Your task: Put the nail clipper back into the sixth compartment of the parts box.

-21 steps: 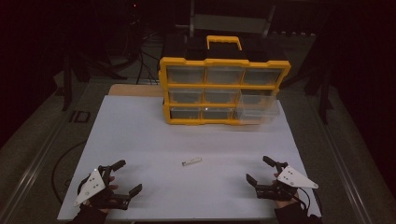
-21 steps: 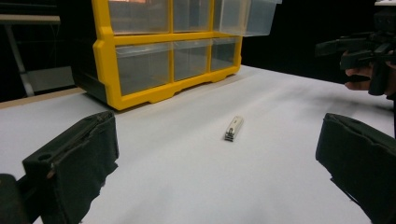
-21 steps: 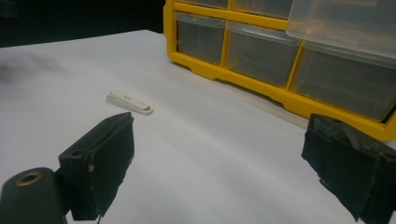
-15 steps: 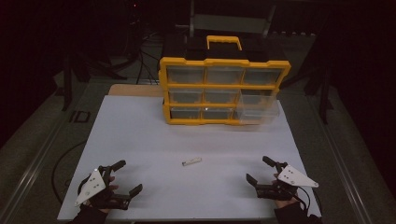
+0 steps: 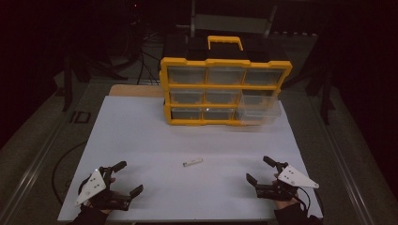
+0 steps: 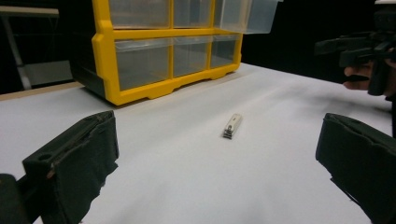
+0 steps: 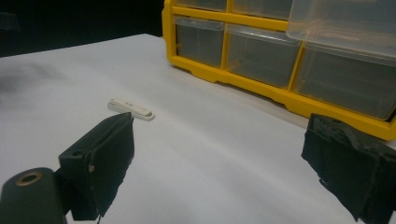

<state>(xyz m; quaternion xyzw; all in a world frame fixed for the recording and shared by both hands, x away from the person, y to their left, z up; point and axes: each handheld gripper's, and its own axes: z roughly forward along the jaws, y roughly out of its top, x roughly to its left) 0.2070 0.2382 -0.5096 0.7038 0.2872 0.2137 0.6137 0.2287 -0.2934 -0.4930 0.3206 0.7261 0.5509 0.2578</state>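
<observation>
Both claws, left claw (image 5: 123, 181) and right claw (image 5: 262, 171), are spread wide and empty. The small white clip (image 5: 193, 162) lies flat on the surface (image 5: 141, 136), between them and ahead. Being so low and thin, it could skid away from a pinch or slip out sideways.

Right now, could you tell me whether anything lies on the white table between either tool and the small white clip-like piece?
Nothing visible does. The small white flat piece lies alone on the white table, with bare surface between it and the open left tool and the open right tool. The yellow drawer organiser stands beyond it.
</observation>
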